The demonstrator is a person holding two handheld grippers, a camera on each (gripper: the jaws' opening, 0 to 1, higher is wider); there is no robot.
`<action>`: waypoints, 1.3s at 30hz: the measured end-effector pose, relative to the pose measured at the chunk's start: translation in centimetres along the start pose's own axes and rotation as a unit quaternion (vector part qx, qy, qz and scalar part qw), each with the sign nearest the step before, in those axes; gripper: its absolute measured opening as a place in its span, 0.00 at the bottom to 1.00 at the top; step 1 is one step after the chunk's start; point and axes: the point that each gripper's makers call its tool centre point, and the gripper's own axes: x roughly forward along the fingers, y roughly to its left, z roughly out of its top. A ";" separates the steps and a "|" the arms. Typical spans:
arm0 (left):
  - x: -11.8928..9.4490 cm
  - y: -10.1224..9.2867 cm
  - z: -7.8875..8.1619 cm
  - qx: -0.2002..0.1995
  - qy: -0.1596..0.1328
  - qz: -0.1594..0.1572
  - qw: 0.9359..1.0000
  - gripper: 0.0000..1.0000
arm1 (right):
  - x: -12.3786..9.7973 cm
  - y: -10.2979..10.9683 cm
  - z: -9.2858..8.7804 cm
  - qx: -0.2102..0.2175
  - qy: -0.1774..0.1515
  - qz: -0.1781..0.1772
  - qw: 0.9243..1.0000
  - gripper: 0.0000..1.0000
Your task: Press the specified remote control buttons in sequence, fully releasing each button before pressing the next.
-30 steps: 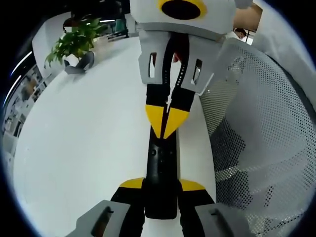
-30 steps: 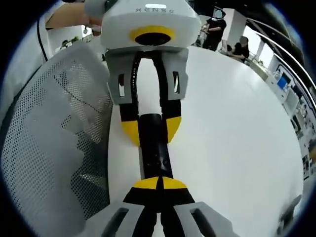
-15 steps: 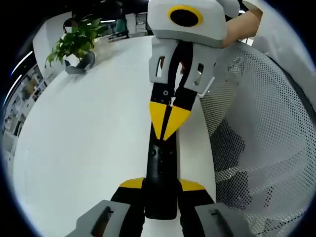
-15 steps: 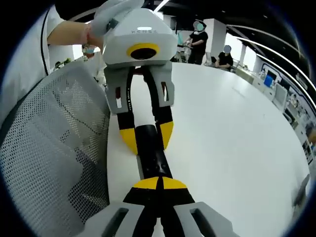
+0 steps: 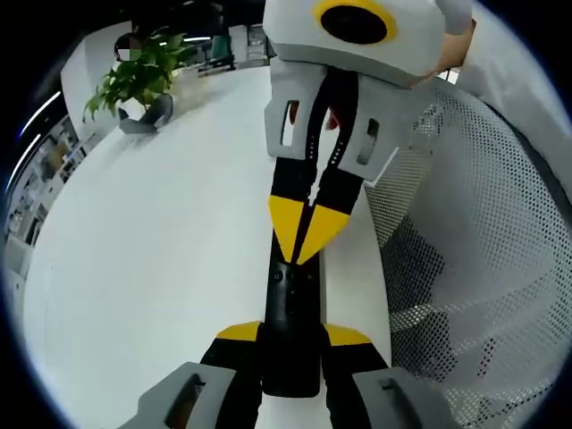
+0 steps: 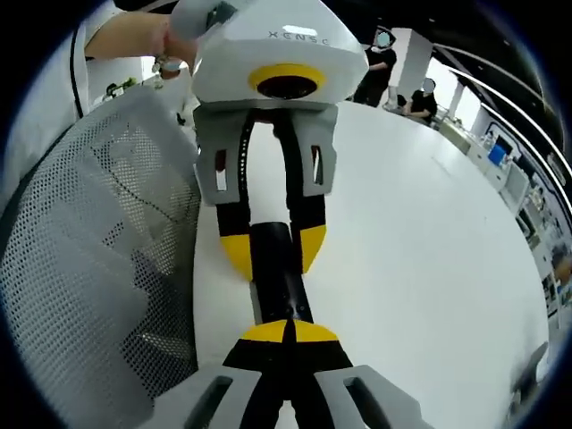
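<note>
In the left gripper view, the left gripper [image 5: 290,344] is clamping the near end of the black remote control [image 5: 292,308], its yellow-tipped jaws pressed against either side of the body. The remote is lying lengthwise along the edge of the white table [image 5: 152,241], just beside a white mesh chair back [image 5: 474,259]. From the far side the right gripper [image 5: 304,241] is coming down on the remote's upper face, its two yellow tips drawn together into a single point that appears to be meeting the button area. A potted plant [image 5: 134,80] is sitting well back on the table.

In the right gripper view, the right gripper [image 6: 288,332] is showing its jaws together, tips touching, resting over the near part of the remote control [image 6: 277,273]. The left gripper [image 6: 273,250] is straddling the far end, yellow tips on both sides, holding it steady. People [image 6: 407,76] are standing in the background.

The step in hand looks like a button press with the pointed right tips while the left steadies the remote. Whether the button is actually going down is too fine to tell. The next move calls for lifting the right tips fully clear before lining up over the next button, with the left clamp staying firm.
</note>
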 end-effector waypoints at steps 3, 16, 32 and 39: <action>0.0 0.0 0.0 0.003 -0.001 -0.002 1.000 0.25 | -0.1 -0.1 -0.2 0.029 0.003 0.015 0.999 0.00; 0.0 0.1 0.0 0.002 0.000 -0.005 1.000 0.25 | -0.1 1.7 0.3 0.031 -0.022 0.050 0.998 0.00; -0.1 0.1 0.0 -0.001 -0.008 -0.005 1.000 0.25 | 0.2 1.1 0.4 -0.023 0.013 -0.003 1.000 0.00; -0.1 0.0 0.0 0.004 -0.007 -0.007 1.000 0.25 | 0.4 1.9 0.3 -0.080 0.036 -0.001 0.996 0.00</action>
